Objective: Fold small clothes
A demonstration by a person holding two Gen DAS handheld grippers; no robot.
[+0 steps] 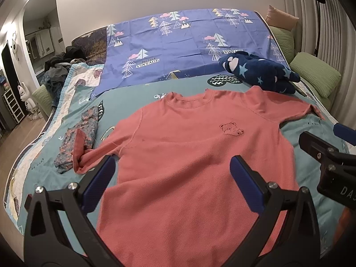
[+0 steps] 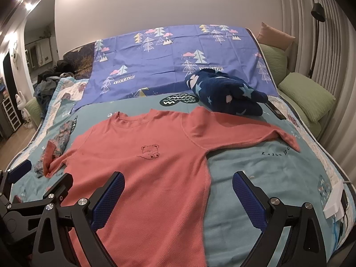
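Observation:
A coral-pink long-sleeved shirt [image 1: 189,155] with a small bear print lies face up, spread flat on the teal bedspread [image 2: 267,178]. Its left sleeve end is bunched up against a small floral garment [image 1: 82,133]. The other sleeve [image 2: 255,135] stretches out to the right. My left gripper [image 1: 171,178] hovers open above the shirt's lower body, nothing between its blue pads. My right gripper [image 2: 178,191] is open too, straddling the shirt's right side edge. In the left wrist view the right gripper [image 1: 329,153] shows at the right border. The left gripper [image 2: 33,189] appears at the left of the right wrist view.
A dark blue star-patterned fleece item [image 2: 224,93] lies just beyond the shirt's right shoulder. A purple tree-print sheet [image 1: 182,42] covers the far bed. Green pillows [image 2: 307,95] line the right side, a clothes pile [image 1: 60,66] sits far left, and a white charger [image 2: 333,202] rests at the right edge.

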